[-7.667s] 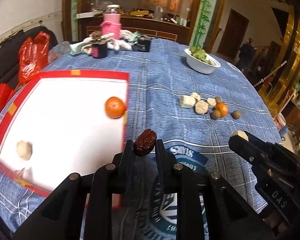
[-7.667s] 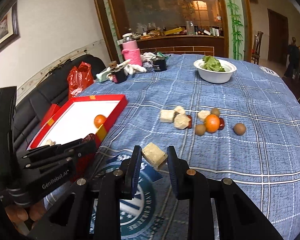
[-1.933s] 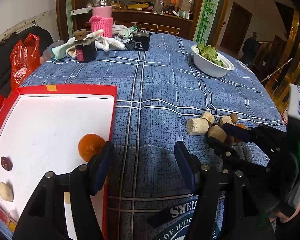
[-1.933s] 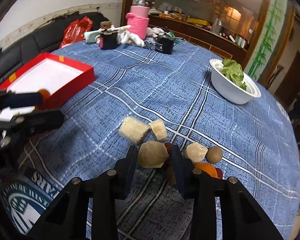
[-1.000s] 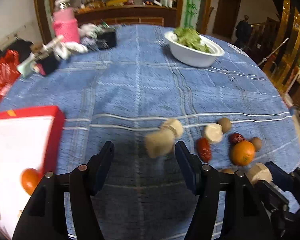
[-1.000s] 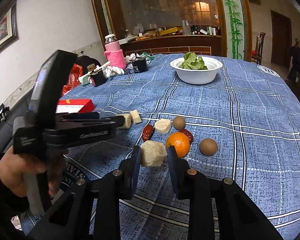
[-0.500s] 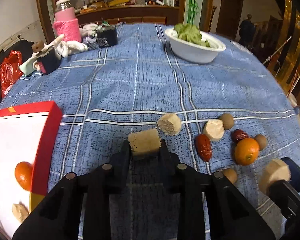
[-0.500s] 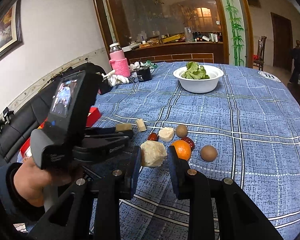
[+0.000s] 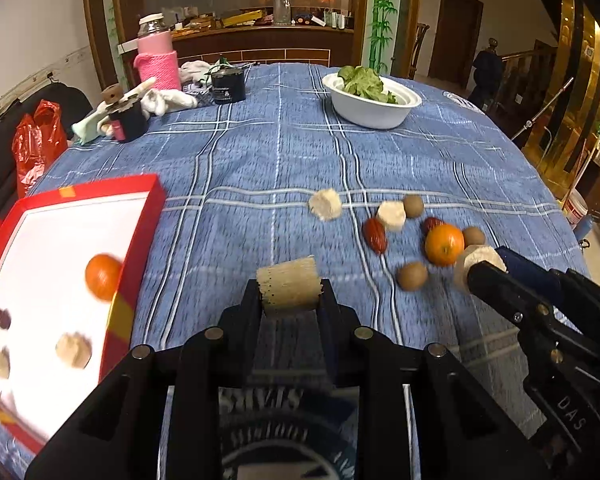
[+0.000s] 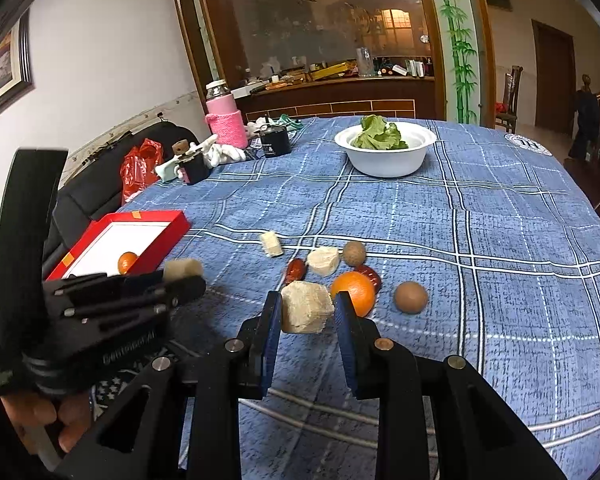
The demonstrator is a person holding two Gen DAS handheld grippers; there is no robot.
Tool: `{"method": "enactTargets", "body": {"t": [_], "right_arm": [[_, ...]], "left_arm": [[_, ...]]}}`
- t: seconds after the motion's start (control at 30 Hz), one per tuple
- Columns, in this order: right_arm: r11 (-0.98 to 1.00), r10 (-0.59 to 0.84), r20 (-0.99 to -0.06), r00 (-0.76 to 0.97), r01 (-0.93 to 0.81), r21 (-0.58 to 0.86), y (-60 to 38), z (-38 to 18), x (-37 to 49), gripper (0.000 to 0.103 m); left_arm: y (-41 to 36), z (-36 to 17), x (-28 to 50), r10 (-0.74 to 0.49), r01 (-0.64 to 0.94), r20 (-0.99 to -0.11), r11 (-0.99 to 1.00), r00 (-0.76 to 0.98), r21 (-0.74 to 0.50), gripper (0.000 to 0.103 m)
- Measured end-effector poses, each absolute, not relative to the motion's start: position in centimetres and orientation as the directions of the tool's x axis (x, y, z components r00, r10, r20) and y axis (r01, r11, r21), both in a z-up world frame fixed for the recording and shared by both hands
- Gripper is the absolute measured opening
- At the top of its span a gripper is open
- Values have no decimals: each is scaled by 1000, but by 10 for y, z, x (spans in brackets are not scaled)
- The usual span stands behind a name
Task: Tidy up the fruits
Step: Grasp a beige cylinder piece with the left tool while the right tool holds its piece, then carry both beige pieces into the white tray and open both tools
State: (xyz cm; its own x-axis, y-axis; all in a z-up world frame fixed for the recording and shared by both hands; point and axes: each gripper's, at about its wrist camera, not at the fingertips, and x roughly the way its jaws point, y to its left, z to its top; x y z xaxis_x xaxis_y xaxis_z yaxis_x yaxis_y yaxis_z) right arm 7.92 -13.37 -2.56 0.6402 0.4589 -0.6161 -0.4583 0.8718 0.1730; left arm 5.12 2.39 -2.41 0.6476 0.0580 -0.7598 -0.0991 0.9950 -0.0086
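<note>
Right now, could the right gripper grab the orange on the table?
Probably not yet. The right gripper is shut on a pale chunk, so its jaws are full. The orange lies just beyond with nothing in between.

Left wrist view: tray (image 9: pixel 140 236) cut off by the frame edge at 9 o'clock; its contents motion-blurred, so the orange (image 9: pixel 102 277) smears and the dark item (image 9: pixel 2 319) is unidentifiable. Printed emblem (image 9: pixel 276 420) on cloth at 6 o'clock mostly hidden behind gripper body, lettering unreadable. Right gripper's chunk (image 9: pixel 474 260) partly covers the loose fruit behind it.

Right wrist view: hand (image 10: pixel 48 424) at 8 o'clock cut off by the edge. Tray's near half hidden behind left gripper (image 10: pixel 180 276). Counter clutter (image 10: pixel 340 70) at 12 o'clock too small to identify.
</note>
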Motion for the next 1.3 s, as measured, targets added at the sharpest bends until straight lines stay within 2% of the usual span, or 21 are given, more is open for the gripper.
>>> {"method": "enactTargets", "body": {"t": [0.63,1.03,1.3], "right_arm": [[894,416,-634,652,-423,150,-117,-24,20,28],[905,405,-604,686,-397,156,-114,-26,18,28],[899,435,-560,705,-374,228,-128,-24,23,28]], "left_arm": [[40,-16,-1,32,-112,-738,992,674,-59,24],[49,-27,-5,35,-132,-725,988,688,-78,24],[46,-31,-10,83,-165,-711,985,698,-47,24]]}}
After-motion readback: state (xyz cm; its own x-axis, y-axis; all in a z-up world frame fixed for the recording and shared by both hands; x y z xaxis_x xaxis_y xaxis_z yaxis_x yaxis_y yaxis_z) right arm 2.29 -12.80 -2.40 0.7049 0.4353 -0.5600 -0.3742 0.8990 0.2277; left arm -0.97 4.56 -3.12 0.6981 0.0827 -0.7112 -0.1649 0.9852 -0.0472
